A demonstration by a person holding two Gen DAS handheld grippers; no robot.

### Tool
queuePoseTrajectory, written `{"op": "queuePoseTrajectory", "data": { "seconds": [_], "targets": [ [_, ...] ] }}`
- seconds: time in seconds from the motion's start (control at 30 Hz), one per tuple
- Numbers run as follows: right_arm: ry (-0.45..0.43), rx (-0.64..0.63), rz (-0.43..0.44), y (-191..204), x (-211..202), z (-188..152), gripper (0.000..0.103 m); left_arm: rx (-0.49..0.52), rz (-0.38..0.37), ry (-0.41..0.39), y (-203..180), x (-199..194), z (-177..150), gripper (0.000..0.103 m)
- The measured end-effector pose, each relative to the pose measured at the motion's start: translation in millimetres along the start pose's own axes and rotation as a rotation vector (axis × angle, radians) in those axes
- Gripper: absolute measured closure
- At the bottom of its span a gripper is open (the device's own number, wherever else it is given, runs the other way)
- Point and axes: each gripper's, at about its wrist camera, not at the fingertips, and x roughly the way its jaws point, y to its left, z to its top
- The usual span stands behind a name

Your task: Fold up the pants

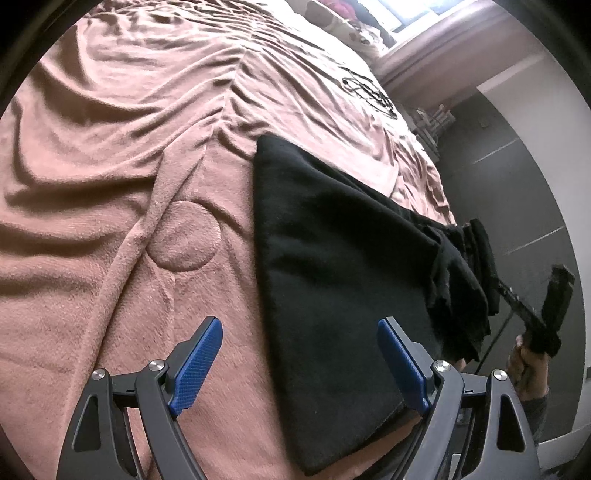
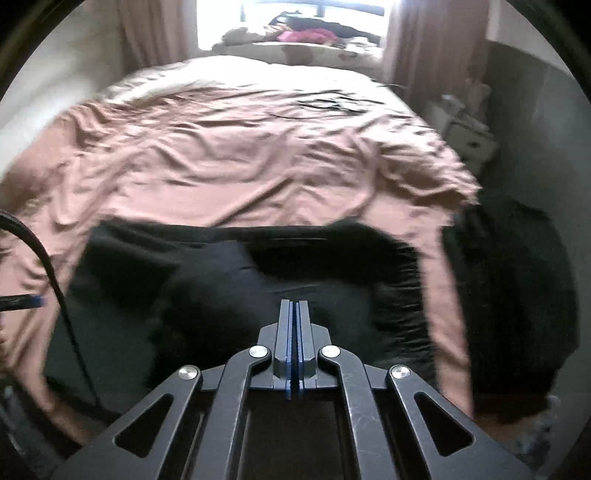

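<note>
Black pants (image 1: 343,266) lie folded on a pink bedspread (image 1: 122,177) near the bed's edge. My left gripper (image 1: 300,363) is open, just above the near end of the pants, one finger over the bedspread and one over the black cloth. In the left wrist view my right gripper (image 1: 517,291) is at the pants' right end, where a bunched end (image 1: 476,266) is lifted off the bed. In the right wrist view my right gripper (image 2: 295,306) is shut over the pants (image 2: 207,280); the blurred frame does not show cloth between the pads.
The wrinkled bedspread (image 2: 240,155) covers the whole bed. A window sill with piled clothes (image 2: 306,35) is at the far end. Grey floor (image 1: 517,177) and a nightstand (image 2: 465,129) are to the right. A black cable (image 2: 48,258) hangs at the left.
</note>
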Motion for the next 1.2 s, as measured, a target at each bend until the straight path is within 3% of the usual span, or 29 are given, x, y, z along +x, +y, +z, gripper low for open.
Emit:
{"op": "queuePoseTrajectory", "data": {
  "seconds": [0.1,0.13,0.2,0.23,0.27,0.47,0.73,0.8,0.9,0.97,1.0,1.2],
  "targets": [
    [0.012,-0.054,0.047,21,0,-11,0.102,-0.005,-0.003,0.005,1,1,0,0.016],
    [0.017,-0.074,0.067,30,1,-16,0.096,-0.006,-0.006,0.006,2,1,-1,0.016],
    [0.032,-0.109,0.102,43,4,-21,0.068,-0.014,-0.012,0.007,3,3,-1,0.016],
    [0.038,-0.128,0.114,49,6,-25,0.04,-0.019,-0.015,0.008,4,4,-1,0.016],
    [0.042,-0.144,0.12,53,7,-27,0.032,-0.025,-0.019,0.01,5,5,-1,0.016],
    [0.09,-0.254,0.125,77,29,-33,0.032,-0.033,-0.036,0.011,9,7,-5,0.016],
    [0.154,-0.293,0.077,89,79,-7,0.033,-0.054,-0.043,0.005,17,4,-7,0.016],
    [0.162,-0.264,0.062,91,91,-3,0.04,-0.058,-0.042,0.004,20,3,-7,0.016],
    [0.168,-0.208,0.065,90,101,1,0.059,-0.064,-0.043,0.003,22,2,-7,0.016],
    [0.169,-0.184,0.064,86,102,2,0.083,-0.061,-0.042,0.002,20,0,-7,0.016],
    [0.162,-0.173,0.071,82,99,4,0.089,-0.059,-0.043,0.002,20,0,-7,0.016],
    [0.082,-0.144,0.065,63,64,15,0.094,-0.044,-0.046,-0.002,11,1,-3,0.016]
  ]
}}
